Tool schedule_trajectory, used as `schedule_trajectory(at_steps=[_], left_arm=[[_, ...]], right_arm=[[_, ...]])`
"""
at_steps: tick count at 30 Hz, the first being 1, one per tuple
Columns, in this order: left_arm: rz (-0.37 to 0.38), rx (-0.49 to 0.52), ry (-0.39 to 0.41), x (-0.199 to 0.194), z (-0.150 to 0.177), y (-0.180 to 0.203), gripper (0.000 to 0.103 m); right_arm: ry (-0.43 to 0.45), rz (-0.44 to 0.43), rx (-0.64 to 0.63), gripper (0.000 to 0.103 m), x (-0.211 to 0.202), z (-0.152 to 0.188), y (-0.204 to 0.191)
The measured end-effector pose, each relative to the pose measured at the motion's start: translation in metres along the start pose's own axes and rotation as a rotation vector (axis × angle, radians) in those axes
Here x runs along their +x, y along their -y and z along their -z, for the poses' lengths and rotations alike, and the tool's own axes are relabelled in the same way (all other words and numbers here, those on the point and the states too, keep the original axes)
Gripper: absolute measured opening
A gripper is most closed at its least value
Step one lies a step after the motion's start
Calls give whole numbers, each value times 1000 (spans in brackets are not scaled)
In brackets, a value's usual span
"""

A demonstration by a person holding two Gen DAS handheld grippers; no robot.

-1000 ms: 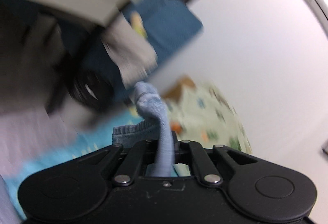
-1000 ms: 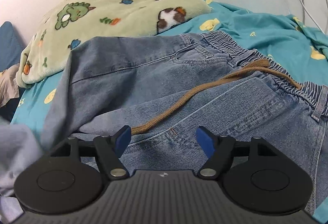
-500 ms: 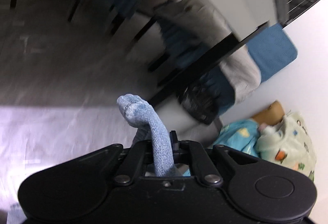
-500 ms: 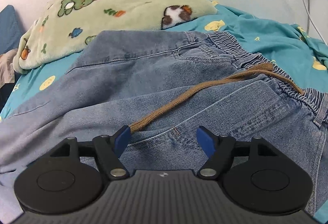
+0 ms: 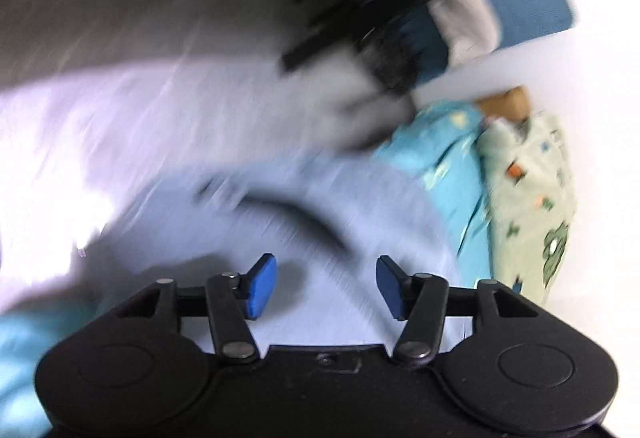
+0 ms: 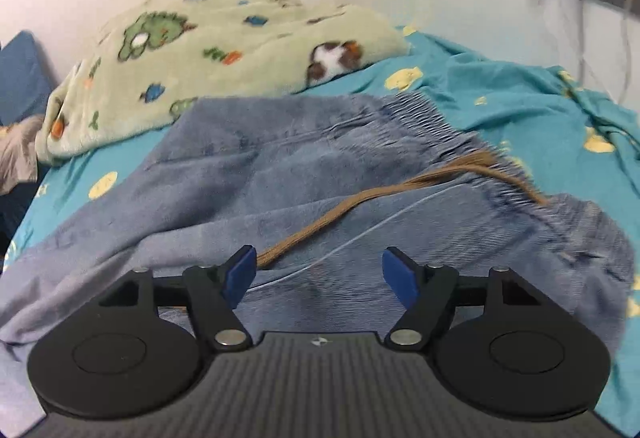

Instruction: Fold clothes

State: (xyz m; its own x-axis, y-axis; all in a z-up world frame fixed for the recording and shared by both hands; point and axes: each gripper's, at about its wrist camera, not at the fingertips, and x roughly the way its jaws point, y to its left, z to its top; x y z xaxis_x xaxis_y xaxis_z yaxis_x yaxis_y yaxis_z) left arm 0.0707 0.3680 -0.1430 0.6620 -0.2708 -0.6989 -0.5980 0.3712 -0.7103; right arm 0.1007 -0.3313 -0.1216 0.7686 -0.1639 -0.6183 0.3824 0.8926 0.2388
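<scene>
- The jeans (image 6: pixel 304 173) lie spread on the bed (image 6: pixel 520 105), in front of the green blanket (image 6: pixel 224 49), which is heaped against the wall.
- Their elastic waistband (image 6: pixel 436 125) is at the far right of the jeans, and a brown cord (image 6: pixel 360 201) runs from it across the denim toward the near side.
- The right gripper (image 6: pixel 316 274) hovers just above the jeans, with its fingers wide and nothing between them; the end of the cord lies just beside its left finger.
- The left gripper (image 5: pixel 326 286) is over pale blue cloth at the side of the jeans away from the blanket. This view is very blurred, so I cannot say surely which part of the jeans it is.
- Its fingers are opening now, and nothing is pressed between the pads (image 5: pixel 260 288).
- I judge that the step in hand is to let one part of the jeans drop and then begin a fold.
- To do it well, let the cloth fall free before the left gripper goes away, so no fabric is dragged.
- The cord should be put inside the jeans before folding, or it will hang out.
- The right gripper should take only denim, not the sheet under it.
- Smooth the wrinkles near the waistband first, so the fold is flat.
</scene>
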Motion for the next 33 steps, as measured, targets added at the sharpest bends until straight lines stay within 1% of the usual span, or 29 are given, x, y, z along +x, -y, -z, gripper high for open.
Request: schedule_trajectory(at_steps=[1, 3, 6, 8, 11, 12, 14, 15, 18, 19, 21, 22, 25, 26, 27, 29, 30, 31, 32, 33], left_arm=[[3, -16, -35, -5, 5, -6, 52], [11, -35, -77, -15, 17, -14, 55], [31, -50, -171, -18, 35, -16, 56], [40, -47, -207, -13, 45, -16, 58], [25, -62, -252, 2, 53, -19, 58], [33, -66, -261, 6, 54, -18, 58], [51, -70, -251, 13, 53, -14, 56], [66, -76, -235, 15, 52, -12, 56], [98, -88, -181, 19, 48, -8, 54], [106, -110, -159, 19, 48, -9, 53], [141, -169, -138, 23, 47, -14, 53], [155, -194, -134, 25, 46, -16, 53], [167, -280, -132, 29, 41, -16, 50], [155, -288, -134, 31, 39, -13, 49], [138, -280, -130, 31, 37, -8, 47], [133, -264, -103, 30, 37, 2, 45], [133, -252, -91, 29, 37, 5, 41], [127, -236, -84, 30, 38, 8, 37], [118, -219, -81, 31, 39, 11, 34], [110, -208, -78, 31, 39, 11, 28]], right_arm=[[13, 3, 16, 72, -7, -2, 5], [50, 19, 69, 72, -23, -7, 20], [99, 82, 165, 72, -47, -13, 45], [119, 124, 270, 72, -63, -14, 66], [125, 190, 452, 73, -79, -7, 96], [122, 221, 497, 73, -83, -4, 104], [114, 296, 586, 74, -87, 2, 120], [110, 326, 639, 74, -88, 7, 128], [99, 372, 810, 74, -88, 20, 149], [99, 370, 823, 74, -87, 22, 151], [60, 364, 833, 78, -78, 26, 151], [40, 363, 842, 78, -74, 29, 151], [-20, 377, 930, 78, -56, 40, 158], [-32, 381, 953, 80, -51, 43, 159], [-12, 376, 941, 79, -50, 41, 157], [14, 309, 883, 75, -45, 32, 148], [13, 275, 851, 75, -41, 29, 145], [10, 262, 814, 75, -37, 24, 141], [7, 265, 783, 75, -34, 22, 138], [4, 274, 775, 74, -32, 22, 138]])
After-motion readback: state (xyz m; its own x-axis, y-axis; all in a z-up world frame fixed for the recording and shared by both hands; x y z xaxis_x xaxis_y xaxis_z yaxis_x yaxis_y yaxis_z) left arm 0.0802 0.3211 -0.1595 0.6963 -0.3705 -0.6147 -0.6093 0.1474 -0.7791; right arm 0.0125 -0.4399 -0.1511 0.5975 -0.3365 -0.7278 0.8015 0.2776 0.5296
